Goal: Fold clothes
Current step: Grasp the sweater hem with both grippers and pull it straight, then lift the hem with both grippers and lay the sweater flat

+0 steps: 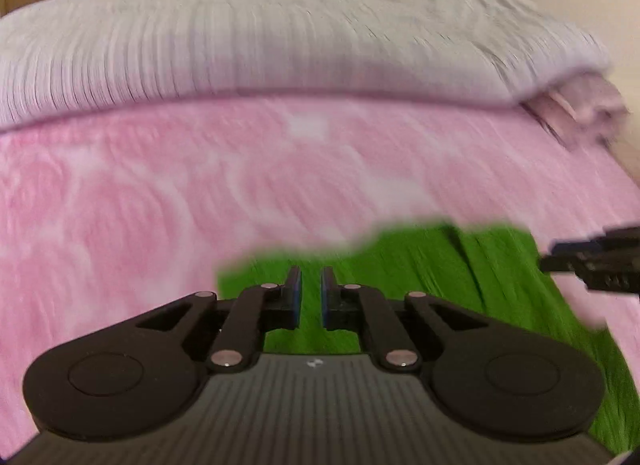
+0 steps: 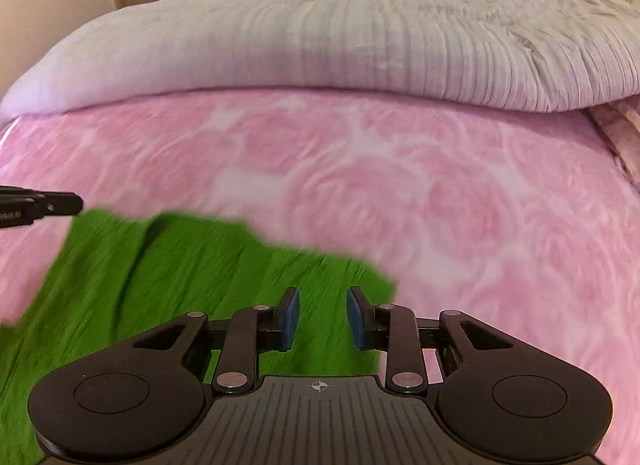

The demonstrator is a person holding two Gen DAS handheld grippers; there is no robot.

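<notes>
Lying on a pink rose-patterned bedspread [image 2: 400, 185], a green cloth [image 2: 180, 273] is spread flat on the near part of the bed. The left gripper [image 1: 311, 297] hangs over the left part of the cloth; its blue pads stand close together with a narrow gap, and nothing is between them, so it is nearly clenched and empty. The right gripper [image 2: 322, 317] hangs over the right edge of the cloth with its pads wider apart, released, holding nothing. Behind the bedspread a pale striped duvet [image 2: 320, 45] lies across the bed. Both views are blurred.
</notes>
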